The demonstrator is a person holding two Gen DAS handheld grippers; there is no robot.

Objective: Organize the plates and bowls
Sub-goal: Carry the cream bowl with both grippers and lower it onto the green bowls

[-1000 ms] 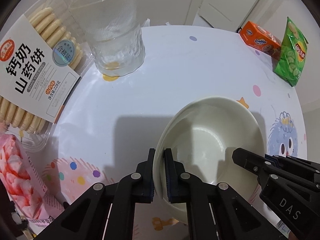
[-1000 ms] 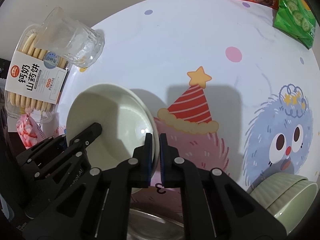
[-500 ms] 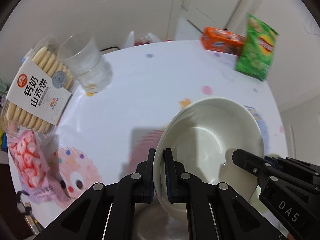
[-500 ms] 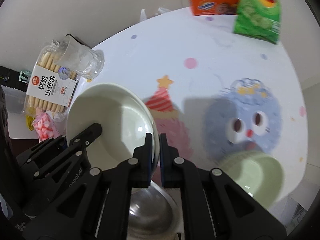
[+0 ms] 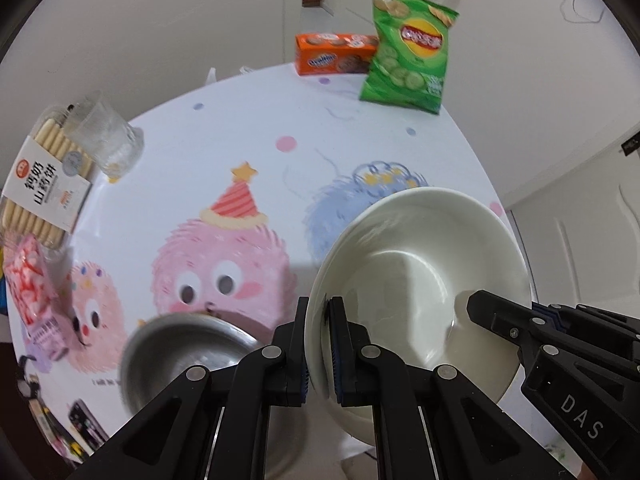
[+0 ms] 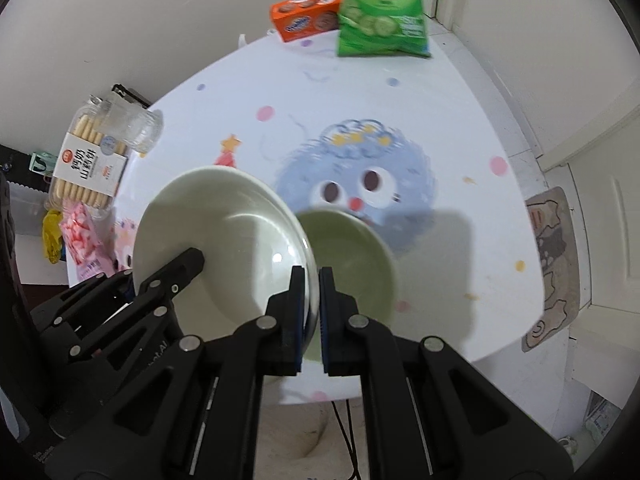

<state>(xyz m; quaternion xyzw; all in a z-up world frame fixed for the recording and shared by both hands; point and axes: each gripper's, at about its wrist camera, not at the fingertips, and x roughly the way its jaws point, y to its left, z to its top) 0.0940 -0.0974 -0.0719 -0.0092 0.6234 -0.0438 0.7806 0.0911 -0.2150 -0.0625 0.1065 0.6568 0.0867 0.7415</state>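
Gripper marked DAS, white bowl, Lay's bag, Ovaltine box

The bowl is creamy white. A second bowl is pale green, a third bare grey metal. The desk is white with pastel dots and pink and blue fuzzy cartoon monsters. Black tongs carry blue pads. The chip bag is green, the box orange.
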